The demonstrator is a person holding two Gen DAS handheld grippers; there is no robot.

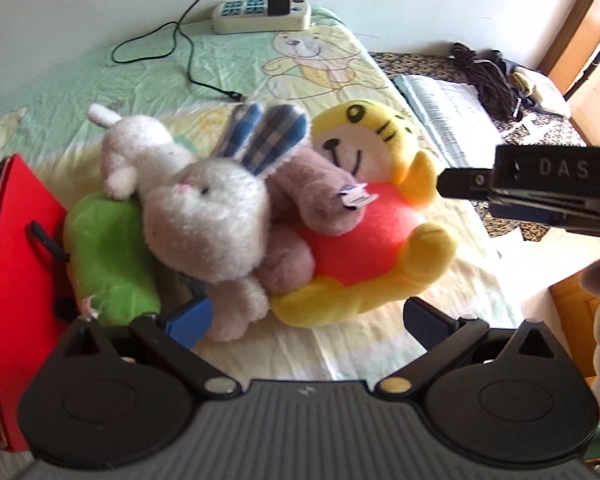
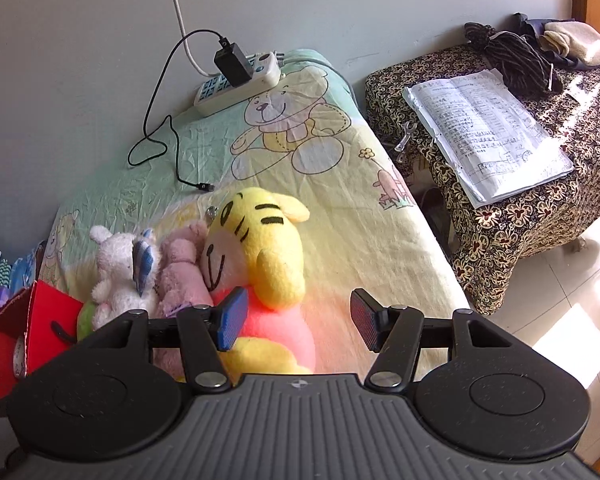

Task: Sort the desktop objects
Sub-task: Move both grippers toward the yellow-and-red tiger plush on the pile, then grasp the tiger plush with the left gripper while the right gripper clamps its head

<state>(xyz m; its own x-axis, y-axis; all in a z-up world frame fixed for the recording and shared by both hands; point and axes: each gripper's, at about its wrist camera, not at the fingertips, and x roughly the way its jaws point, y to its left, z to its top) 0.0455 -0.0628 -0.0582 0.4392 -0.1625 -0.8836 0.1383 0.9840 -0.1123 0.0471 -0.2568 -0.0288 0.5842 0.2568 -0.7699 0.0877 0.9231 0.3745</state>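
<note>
Sorting barely starting — 4 plush toys (image 1: 220, 216) still lying piled beside red box (image 1: 16, 248), left gripper (image 1: 308, 320) and right gripper (image 2: 296, 320) both hovering wide open, holding nothing.

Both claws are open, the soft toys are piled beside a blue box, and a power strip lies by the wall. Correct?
Not quite: the box is red, not blue, as the left wrist view shows. Otherwise right: left claw and right claw open, soft toys piled beside it, power strip by the wall.
</note>
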